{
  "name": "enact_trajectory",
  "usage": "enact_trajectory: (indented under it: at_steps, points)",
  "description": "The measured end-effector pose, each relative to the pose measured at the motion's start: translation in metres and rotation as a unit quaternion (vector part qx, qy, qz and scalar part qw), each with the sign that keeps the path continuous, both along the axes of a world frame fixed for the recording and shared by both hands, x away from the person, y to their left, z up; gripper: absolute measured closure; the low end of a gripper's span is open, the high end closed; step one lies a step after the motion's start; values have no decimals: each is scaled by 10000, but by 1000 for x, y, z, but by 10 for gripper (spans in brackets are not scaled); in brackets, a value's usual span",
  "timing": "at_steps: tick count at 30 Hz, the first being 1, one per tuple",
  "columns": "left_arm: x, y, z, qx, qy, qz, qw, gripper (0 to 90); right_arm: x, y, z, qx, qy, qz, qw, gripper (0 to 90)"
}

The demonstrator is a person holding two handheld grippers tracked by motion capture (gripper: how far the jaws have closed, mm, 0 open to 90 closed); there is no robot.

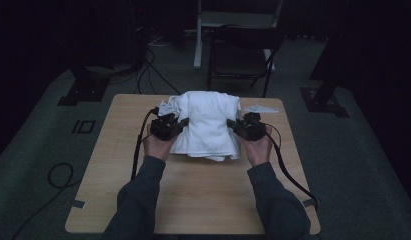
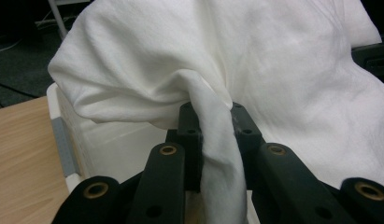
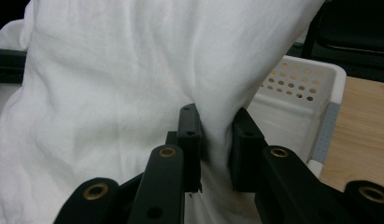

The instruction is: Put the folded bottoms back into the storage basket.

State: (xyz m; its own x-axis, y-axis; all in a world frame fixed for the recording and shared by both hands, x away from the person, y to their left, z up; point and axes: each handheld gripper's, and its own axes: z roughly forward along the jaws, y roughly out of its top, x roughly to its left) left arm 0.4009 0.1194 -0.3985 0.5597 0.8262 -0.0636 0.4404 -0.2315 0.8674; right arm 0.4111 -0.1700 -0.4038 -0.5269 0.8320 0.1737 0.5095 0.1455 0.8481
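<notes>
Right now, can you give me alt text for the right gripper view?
The right gripper is shut on a fold of white cloth that drapes across the picture. Behind the cloth, a white perforated basket sits on the wooden table.

The high view is dim, its room edges sinking into black. Both gripper views are brighter and soft, the white cloth (image 2: pixel 273 70) nearly glaring, folds softly shadowed.
</notes>
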Motion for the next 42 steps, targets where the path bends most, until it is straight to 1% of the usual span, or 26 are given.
enact_trajectory:
  at_steps: [1, 5, 11, 15, 21, 31, 33, 36, 40, 42]
  points:
    - [2, 0, 0, -32, 11, 17, 10000, 783, 1, 0, 0, 4, 5, -6, 10000, 774]
    - [6, 0, 0, 13, 28, 44, 10000, 783, 6, 1, 1, 2, 20, -34, 10000, 774]
    - [13, -3, 4, 18, 2, 51, 10000, 783, 13, -1, 3, 81, 58, -73, 9999, 774]
    - [17, -6, 5, 28, -15, 64, 10000, 783, 17, -2, 4, 65, 33, -122, 9999, 774]
    - [23, -8, 3, 23, -19, 85, 10000, 783, 22, -4, 6, 62, 16, -170, 9998, 774]
    - [35, -8, -4, 29, 36, 196, 9998, 783, 35, -1, 0, 43, 87, -228, 9997, 774]
    - [39, -7, -5, 20, 28, 241, 9997, 782, 38, 1, 0, 40, 84, -235, 9997, 774]
    - [43, -7, -3, 60, 10, 280, 9996, 782, 43, 3, 0, 74, 85, -257, 9996, 774]
    - [52, -9, -1, 58, -33, 331, 9994, 782, 51, 5, 1, 70, 74, -335, 9994, 774]
    - [57, -11, 0, 94, -26, 364, 9993, 782, 55, 5, 2, 65, 78, -368, 9993, 774]
